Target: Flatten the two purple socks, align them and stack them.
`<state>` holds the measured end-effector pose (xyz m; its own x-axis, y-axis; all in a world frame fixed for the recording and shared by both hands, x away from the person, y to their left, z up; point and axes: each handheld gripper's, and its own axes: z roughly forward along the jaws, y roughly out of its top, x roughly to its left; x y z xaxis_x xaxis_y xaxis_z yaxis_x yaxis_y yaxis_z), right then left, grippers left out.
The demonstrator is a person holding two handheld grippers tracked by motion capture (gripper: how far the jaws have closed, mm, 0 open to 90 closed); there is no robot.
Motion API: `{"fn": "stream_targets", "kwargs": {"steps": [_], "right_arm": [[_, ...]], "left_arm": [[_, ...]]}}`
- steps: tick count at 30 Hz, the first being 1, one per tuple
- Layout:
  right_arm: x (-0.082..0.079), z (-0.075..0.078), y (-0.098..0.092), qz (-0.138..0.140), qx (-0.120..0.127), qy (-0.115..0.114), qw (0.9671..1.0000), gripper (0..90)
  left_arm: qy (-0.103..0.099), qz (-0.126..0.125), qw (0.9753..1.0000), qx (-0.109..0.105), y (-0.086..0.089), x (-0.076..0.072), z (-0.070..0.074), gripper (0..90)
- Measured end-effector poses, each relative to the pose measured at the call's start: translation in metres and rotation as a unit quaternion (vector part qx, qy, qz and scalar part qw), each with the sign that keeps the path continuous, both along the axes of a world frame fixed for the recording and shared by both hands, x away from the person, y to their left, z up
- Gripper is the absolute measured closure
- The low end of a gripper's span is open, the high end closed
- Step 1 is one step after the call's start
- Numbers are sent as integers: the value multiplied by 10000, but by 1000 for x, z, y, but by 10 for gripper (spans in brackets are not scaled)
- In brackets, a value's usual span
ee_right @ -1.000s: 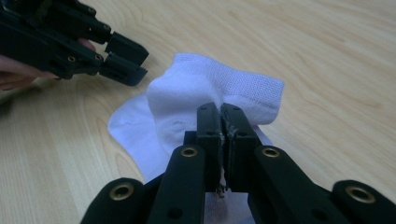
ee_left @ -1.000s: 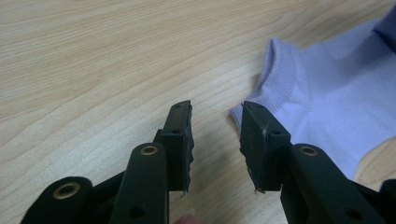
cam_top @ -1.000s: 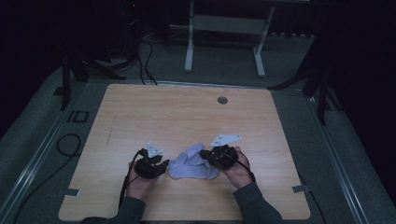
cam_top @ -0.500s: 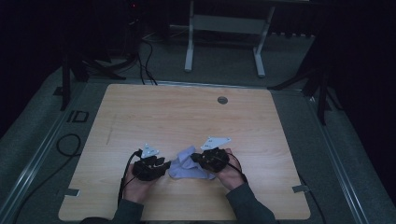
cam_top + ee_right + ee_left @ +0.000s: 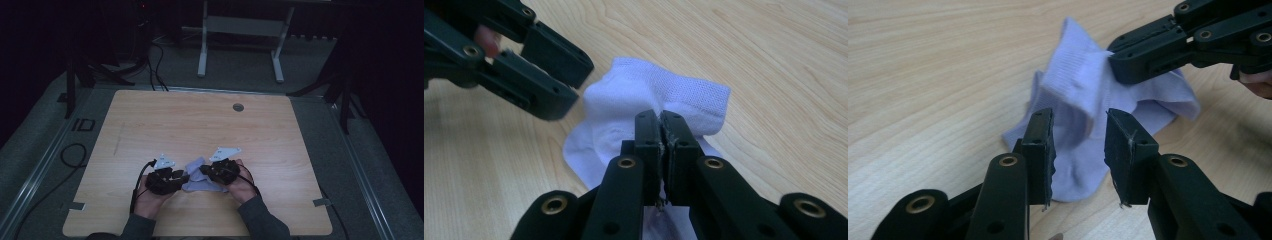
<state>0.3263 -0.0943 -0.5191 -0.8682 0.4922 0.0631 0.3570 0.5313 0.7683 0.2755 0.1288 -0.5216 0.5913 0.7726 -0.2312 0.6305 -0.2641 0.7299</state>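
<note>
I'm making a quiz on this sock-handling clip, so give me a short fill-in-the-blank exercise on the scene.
1. The right gripper has its jaws ____ on the sock.
2. The left gripper has its jaws ____, with a gap between them.
3. The sock lies on a ____ table.
4. In the high view, the sock lies ____ the two grippers.

Missing words: shut; open; wooden; between

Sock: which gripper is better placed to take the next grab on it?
Left. The left gripper is open with its jaws spread just short of the pale sock, which shows through the gap. The right gripper is already shut on the sock, so it is occupied.
</note>
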Motion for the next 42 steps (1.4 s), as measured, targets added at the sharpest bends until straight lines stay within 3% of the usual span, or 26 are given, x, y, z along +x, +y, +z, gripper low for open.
{"fn": "stream_targets", "kwargs": {"steps": [7,16,28,29,31,32,33,36,37,40,41,42], "right_arm": [[-1,-1,5,57,-6,-9,10000,866],[-2,-4,9,146,-85,40,9998,866],[-4,-13,19,267,-339,105,9990,855],[-4,-13,19,279,-376,106,9988,782],[-4,-11,17,193,-334,68,9992,695],[-4,-11,17,193,-334,68,9992,695],[-3,-5,10,85,-142,62,9998,663],[-1,4,0,-82,-45,18,10000,654],[0,12,-12,-231,8,-33,9997,654],[0,14,-16,-286,6,-58,9996,655],[1,19,-35,-661,-296,-232,9971,682],[1,18,-40,-774,-370,-203,9961,697]], "left_arm": [[96,-6,9999,-33,-2,2,-4,675],[142,-29,9998,95,-5,2,-7,872],[355,-21,9992,199,-1,-1,-15,883],[410,18,9989,237,-1,0,-17,883],[458,62,9986,272,-1,1,-20,883],[458,62,9986,272,-1,1,-20,883],[481,73,9983,310,0,2,-22,883],[497,85,9981,347,0,2,-23,884],[500,92,9980,375,-1,2,-23,884],[505,99,9979,398,-1,2,-24,884],[511,105,9976,447,-2,3,-25,883],[516,97,9975,473,-2,3,-25,884]]}}
